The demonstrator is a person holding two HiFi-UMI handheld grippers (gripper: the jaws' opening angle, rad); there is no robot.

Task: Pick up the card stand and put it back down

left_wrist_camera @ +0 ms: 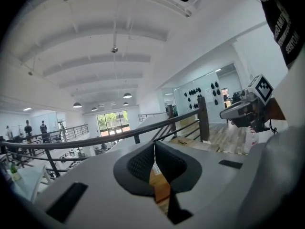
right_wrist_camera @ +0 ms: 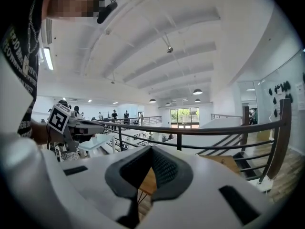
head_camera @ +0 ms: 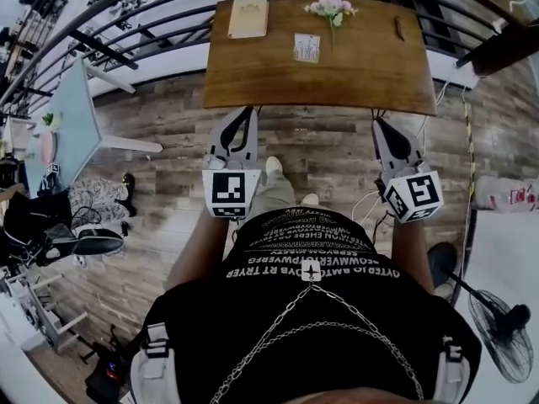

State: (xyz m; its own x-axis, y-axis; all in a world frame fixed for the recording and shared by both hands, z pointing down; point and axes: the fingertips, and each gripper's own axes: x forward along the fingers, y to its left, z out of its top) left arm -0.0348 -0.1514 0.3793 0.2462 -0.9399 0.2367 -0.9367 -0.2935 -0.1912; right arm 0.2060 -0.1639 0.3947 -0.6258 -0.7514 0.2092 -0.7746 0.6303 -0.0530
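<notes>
The card stand [head_camera: 306, 47], a small white card standing upright, sits near the middle of the far half of the wooden table [head_camera: 354, 74]. My left gripper [head_camera: 249, 111] hovers just short of the table's near edge on the left, and its jaws meet with nothing between them. My right gripper [head_camera: 377, 122] hangs at the near edge on the right, also shut and empty. Both are well short of the card stand. In the left gripper view the closed jaws [left_wrist_camera: 154, 146] point over the table towards a railing. The right gripper view shows its own closed jaws [right_wrist_camera: 151, 150].
A tan notepad [head_camera: 248, 17] lies at the table's far left, a small flower bunch [head_camera: 331, 8] at the far middle and a thin brown object [head_camera: 399, 28] at the far right. A black railing [head_camera: 126, 23] curves behind the table. A teal table [head_camera: 63, 124] stands left, a fan [head_camera: 501, 331] lower right.
</notes>
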